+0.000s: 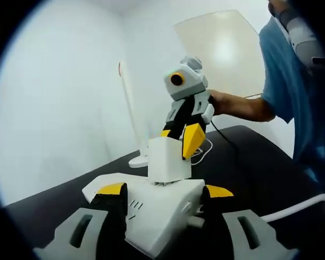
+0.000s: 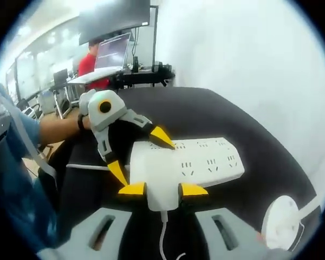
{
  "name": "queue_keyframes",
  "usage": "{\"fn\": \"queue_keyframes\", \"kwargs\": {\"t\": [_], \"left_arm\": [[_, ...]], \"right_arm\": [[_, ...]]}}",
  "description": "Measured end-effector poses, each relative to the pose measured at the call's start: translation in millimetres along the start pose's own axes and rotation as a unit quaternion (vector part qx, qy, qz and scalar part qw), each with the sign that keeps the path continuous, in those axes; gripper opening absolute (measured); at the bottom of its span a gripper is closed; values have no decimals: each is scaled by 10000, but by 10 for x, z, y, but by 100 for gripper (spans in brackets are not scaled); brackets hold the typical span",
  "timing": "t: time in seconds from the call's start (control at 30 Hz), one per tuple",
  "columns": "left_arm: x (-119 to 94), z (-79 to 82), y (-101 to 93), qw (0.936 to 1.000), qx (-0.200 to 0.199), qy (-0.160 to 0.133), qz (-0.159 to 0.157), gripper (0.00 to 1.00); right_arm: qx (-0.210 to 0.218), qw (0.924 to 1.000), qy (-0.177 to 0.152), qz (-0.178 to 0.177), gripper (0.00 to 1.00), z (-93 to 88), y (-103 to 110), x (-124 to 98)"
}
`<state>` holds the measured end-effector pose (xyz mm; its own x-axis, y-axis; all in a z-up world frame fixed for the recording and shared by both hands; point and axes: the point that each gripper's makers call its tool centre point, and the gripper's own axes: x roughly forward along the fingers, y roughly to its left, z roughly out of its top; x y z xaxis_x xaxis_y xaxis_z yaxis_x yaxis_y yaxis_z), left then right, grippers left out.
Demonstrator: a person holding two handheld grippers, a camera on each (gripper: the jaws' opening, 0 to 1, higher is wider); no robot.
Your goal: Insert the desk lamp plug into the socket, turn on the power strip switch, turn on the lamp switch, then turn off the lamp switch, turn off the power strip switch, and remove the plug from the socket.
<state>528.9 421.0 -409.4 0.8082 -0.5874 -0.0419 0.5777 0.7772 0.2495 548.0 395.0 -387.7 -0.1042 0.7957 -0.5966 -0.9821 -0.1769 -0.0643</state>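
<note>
On black tabletop [image 1: 249, 157]: left gripper [image 1: 163, 190] jaws clamp near end of white power strip [image 1: 157, 216], one yellow tip each side. Plug [image 1: 168, 158] stands upright on strip just beyond left tips; right gripper [image 1: 179, 138] pinches it from above. Right gripper view: own tips [image 2: 162, 189] squeeze plug body [image 2: 154, 179] (cord trails toward camera), strip [image 2: 206, 160] long axis runs off to right. Lamp base [image 2: 281, 222] at lower right, apart from strip.
</note>
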Motion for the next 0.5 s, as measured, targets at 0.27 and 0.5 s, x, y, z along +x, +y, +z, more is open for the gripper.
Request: {"fn": "queue_keyframes", "kwargs": {"t": [0.27,0.5], "left_arm": [[-11,2,12,10000,12,-8,28,54],[-48,-5,49,9998,-117,110,109,57]], "right_arm": [[-170,9993,342,-29,22,111,12,10],[-395,9974,598,-27,22,200,43,25]]}}
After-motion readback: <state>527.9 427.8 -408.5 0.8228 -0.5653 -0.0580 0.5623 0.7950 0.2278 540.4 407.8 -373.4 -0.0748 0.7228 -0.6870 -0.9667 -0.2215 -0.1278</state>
